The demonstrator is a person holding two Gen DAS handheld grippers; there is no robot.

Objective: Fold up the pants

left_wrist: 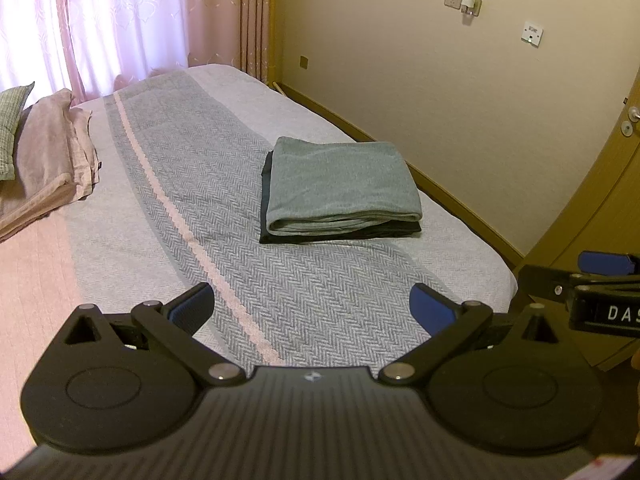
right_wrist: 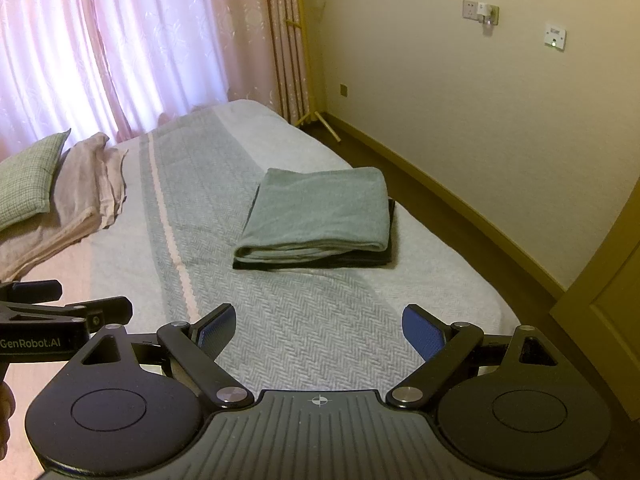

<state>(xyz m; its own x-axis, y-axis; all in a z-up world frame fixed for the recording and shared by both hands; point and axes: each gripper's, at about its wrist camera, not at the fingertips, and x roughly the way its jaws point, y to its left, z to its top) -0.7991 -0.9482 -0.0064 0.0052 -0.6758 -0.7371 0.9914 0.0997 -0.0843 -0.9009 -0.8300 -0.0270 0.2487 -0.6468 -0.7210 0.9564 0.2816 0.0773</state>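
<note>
Grey-green pants (left_wrist: 340,184) (right_wrist: 320,216) lie folded into a flat rectangle on the bed, stacked on a dark folded garment (left_wrist: 344,234) (right_wrist: 316,263). My left gripper (left_wrist: 312,306) is open and empty, held above the bed's near end, well short of the stack. My right gripper (right_wrist: 319,328) is also open and empty, at a similar distance from the stack. Each gripper shows at the edge of the other's view: the right gripper (left_wrist: 600,280) and the left gripper (right_wrist: 60,312), side by side.
The bed (left_wrist: 168,216) (right_wrist: 304,344) has a grey herringbone cover with a pink stripe. Pink bedding (left_wrist: 52,160) (right_wrist: 84,196) and a checked pillow (right_wrist: 28,180) lie at its left. Pink curtains (right_wrist: 120,40), a beige wall (left_wrist: 460,100) and a wooden door (left_wrist: 592,200) surround it.
</note>
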